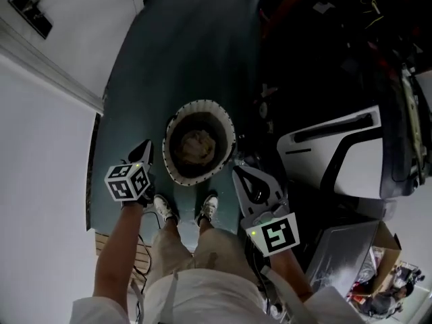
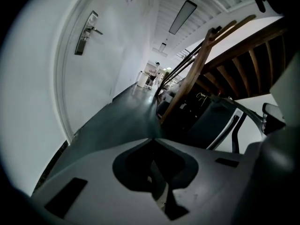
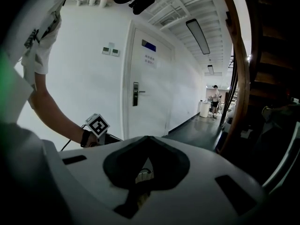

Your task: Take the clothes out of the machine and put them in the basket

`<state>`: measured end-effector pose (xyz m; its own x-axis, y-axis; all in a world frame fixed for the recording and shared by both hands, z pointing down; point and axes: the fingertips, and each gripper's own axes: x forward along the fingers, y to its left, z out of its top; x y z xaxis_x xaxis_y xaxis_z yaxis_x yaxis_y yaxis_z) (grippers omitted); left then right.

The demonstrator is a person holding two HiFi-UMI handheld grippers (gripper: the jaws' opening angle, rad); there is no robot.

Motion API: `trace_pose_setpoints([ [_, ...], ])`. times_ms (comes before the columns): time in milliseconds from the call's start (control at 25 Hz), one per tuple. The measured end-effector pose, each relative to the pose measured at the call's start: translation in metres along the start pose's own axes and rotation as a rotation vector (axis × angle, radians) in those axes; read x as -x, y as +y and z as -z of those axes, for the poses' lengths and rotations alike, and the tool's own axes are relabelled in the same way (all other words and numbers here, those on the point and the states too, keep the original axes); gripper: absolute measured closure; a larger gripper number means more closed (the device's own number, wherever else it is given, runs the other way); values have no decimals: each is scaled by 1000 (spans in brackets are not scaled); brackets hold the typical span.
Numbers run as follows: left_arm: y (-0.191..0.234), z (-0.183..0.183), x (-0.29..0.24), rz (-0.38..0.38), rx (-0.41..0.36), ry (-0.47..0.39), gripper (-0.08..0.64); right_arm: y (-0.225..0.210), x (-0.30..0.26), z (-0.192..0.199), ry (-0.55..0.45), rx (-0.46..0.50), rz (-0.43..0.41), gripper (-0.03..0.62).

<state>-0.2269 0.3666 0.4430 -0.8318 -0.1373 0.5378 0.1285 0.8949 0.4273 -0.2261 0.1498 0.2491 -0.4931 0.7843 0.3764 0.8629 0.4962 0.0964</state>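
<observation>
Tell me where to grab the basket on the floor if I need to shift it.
Probably by the basket at its flared rim, coming from straight above. It stands upright with its mouth open upward, and that rim looks like the only thin edge to pinch.

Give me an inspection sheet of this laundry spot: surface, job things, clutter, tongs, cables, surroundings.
Surface: dark glossy floor.
Job's things: basket at the person's feet, clothes inside; white machine to its right.
Clutter: cardboard box lower right, contents unclear.
Grippers: left tongs shut, empty; right tongs shut, empty; one on each side of the basket.
Cables: thin cable beside the left arm.
Surroundings: white door on the left; wooden stairs nearby.
</observation>
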Motion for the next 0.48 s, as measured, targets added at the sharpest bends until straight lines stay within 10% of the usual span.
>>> trace_pose_setpoints([
  [480, -41, -123, 117, 4, -46, -308, 545, 13, 29, -88, -126, 64, 16, 580],
])
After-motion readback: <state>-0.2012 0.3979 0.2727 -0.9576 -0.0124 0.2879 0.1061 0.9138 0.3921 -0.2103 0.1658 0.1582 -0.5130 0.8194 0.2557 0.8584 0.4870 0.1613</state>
